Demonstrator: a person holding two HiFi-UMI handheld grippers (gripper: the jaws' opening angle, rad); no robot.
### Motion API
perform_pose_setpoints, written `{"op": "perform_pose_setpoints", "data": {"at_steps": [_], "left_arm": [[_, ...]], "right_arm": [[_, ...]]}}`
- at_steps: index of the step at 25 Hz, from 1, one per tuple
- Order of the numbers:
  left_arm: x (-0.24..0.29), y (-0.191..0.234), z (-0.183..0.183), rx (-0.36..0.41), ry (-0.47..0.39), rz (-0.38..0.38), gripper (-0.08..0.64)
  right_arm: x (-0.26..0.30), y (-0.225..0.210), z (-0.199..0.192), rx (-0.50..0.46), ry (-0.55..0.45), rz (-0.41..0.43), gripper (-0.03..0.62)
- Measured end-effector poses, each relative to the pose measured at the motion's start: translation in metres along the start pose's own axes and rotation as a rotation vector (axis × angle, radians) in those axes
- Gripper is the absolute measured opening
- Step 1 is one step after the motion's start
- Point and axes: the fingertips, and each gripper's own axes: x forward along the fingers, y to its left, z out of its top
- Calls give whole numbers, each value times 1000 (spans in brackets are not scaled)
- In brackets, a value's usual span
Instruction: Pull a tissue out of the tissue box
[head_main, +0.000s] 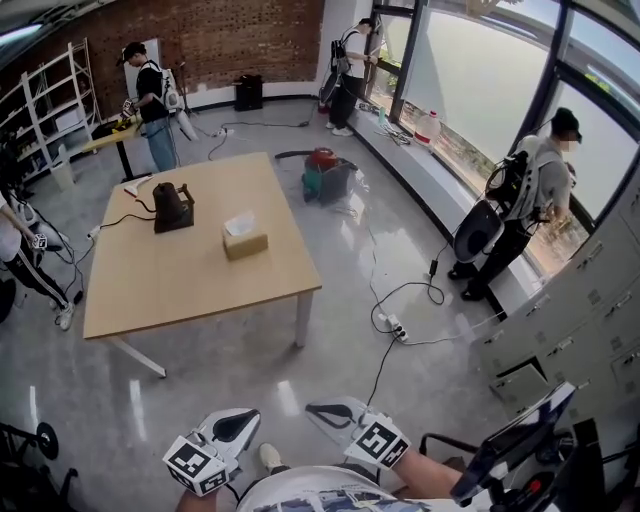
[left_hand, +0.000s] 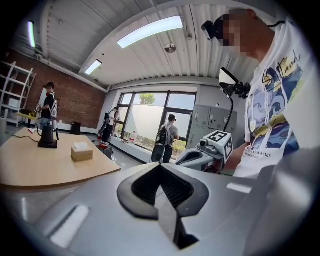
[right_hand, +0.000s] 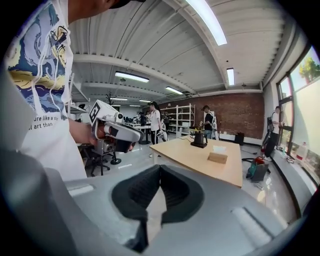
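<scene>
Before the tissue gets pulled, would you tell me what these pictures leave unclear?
- Tissue box: too small in every view to show its opening or how far the tissue sticks out.
- Dark object on the table: head view, too small to identify.
- Table's left end: left gripper view, cut off by the dark lens edge.

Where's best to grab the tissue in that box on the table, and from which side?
Pinch the white tissue where it sticks up from the box top, coming from above. The box lies flat on the table, opening upward, so it should pull straight up.
</scene>
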Motion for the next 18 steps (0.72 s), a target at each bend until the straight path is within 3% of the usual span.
{"op": "perform_pose_setpoints", "data": {"at_steps": [8, 18], "left_arm": [[-31, 63, -7, -25, 17, -63, 2], [-20, 116, 3, -40, -16, -60, 2]], "right_arm": [[64, -4, 24, 10, 11, -65, 3], [105, -36, 38, -3, 30, -65, 3]]}}
